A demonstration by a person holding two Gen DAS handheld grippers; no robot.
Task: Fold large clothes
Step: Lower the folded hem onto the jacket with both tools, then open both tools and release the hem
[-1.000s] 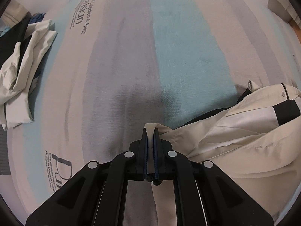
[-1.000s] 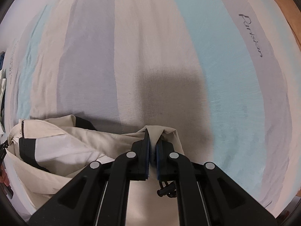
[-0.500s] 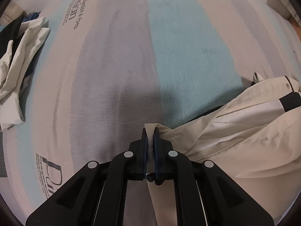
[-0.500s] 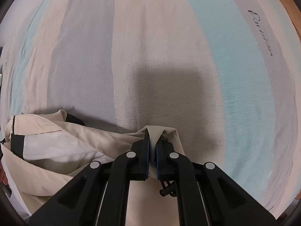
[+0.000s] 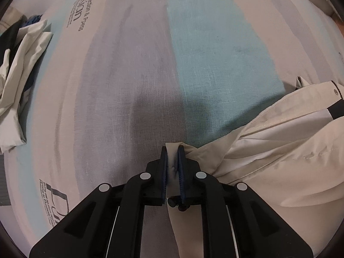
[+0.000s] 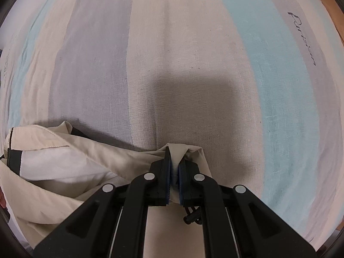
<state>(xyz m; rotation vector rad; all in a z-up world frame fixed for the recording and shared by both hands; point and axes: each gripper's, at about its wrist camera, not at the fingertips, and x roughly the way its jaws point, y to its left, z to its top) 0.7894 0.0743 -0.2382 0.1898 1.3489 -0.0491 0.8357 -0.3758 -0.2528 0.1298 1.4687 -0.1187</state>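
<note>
Cream jacket (image 5: 279, 150) fills the lower right of my left view; my left gripper (image 5: 172, 150) is opening around its edge, my right gripper (image 6: 175, 153) clamps another, so I should release both evenly onto the striped sheet (image 5: 150, 75).

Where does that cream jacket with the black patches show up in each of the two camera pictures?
Left wrist view: the cream jacket fills the lower right, one edge between the opening jaws of the left gripper.
Right wrist view: the jacket lies lower left, its other edge pinched in the right gripper.
Shared landmark: the striped bedsheet with its teal band and dark lettering, also seen here.
</note>
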